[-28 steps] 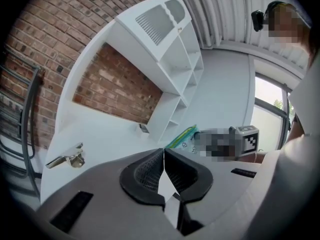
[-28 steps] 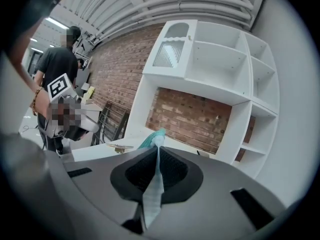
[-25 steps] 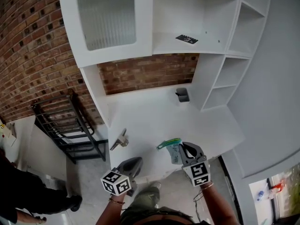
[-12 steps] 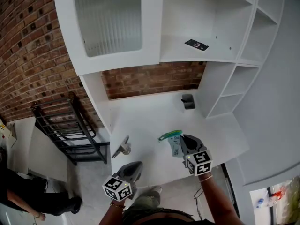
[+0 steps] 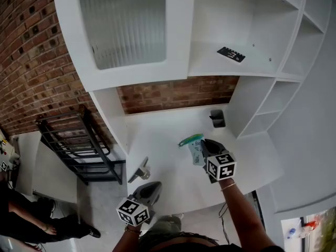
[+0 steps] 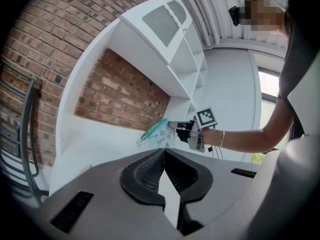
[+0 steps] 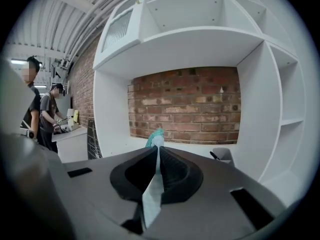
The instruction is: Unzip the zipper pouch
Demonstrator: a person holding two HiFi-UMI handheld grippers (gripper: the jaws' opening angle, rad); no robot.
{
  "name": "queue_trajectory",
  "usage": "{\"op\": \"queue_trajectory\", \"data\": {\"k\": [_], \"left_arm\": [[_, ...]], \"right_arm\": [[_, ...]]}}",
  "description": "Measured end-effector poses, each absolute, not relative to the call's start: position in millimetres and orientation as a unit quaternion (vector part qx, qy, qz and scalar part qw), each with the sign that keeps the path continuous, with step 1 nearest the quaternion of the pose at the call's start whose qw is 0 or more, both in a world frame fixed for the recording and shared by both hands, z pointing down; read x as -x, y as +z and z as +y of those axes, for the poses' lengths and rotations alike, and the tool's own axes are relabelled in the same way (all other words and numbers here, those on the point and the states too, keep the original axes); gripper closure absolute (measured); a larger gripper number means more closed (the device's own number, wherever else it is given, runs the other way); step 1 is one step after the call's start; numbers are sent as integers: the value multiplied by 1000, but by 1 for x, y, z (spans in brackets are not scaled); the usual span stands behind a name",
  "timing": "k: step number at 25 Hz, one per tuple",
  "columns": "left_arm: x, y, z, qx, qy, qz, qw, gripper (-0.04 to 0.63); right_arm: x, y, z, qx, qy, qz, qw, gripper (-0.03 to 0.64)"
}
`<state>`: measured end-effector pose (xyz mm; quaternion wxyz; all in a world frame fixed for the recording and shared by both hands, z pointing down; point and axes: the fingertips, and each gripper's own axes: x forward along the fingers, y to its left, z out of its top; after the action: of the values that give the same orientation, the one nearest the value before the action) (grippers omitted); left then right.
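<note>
The zipper pouch (image 5: 195, 150) is clear with a teal zip strip (image 5: 189, 139) along its top. It hangs above the white desk (image 5: 163, 140), and my right gripper (image 5: 205, 145) is shut on its edge. In the right gripper view the pouch (image 7: 153, 191) runs as a thin strip between the closed jaws, with the teal end (image 7: 155, 135) sticking out past them. My left gripper (image 5: 155, 185) is shut on nothing and hovers at the desk's front edge. From the left gripper (image 6: 163, 151) I see the pouch (image 6: 158, 134) and the right gripper (image 6: 183, 129) ahead, well apart from me.
A small grey holder (image 5: 217, 118) stands at the back right of the desk, near the shelf unit. A metal clamp-like piece (image 5: 139, 168) lies near the front left edge. A black rack (image 5: 79, 140) stands left of the desk. People (image 7: 41, 115) work at a bench on the left.
My right gripper has carried the pouch farther over the desk toward the brick back wall. The left gripper has shifted only a little along the front edge. Both stayed shut.
</note>
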<state>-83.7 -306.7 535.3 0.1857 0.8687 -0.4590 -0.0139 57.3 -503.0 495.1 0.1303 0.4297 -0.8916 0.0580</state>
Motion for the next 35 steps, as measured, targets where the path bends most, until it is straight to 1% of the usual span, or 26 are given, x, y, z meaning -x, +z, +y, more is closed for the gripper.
{"op": "queue_trajectory", "data": {"k": [6,10,17,25,30,32,34,35], "left_arm": [[92,536,-320,-862,-13,-469,191,591],[96,537,-330,-859,-15,-474,194,591],[100,537,-341,-858,-15,-474,196,591],[91,536,-348,-866,-13,-459,197,591],[86,536,-350,-870,-11,-452,195,591],[84,536,-350,-872,-8,-449,194,591],[83,537,-350,-874,-6,-446,193,591],[82,537,-350,-875,-6,-445,193,591]], "right_arm": [[-44,515,-546,-428,93,-888,139,609],[-50,546,-559,-433,123,-878,162,609],[-80,582,-561,-455,136,-858,197,609],[-126,616,-558,-499,170,-821,221,609],[-145,627,-552,-515,186,-808,215,606],[-153,630,-549,-526,192,-800,215,596],[-160,637,-545,-533,202,-793,216,520],[-164,639,-542,-535,206,-790,216,511]]}}
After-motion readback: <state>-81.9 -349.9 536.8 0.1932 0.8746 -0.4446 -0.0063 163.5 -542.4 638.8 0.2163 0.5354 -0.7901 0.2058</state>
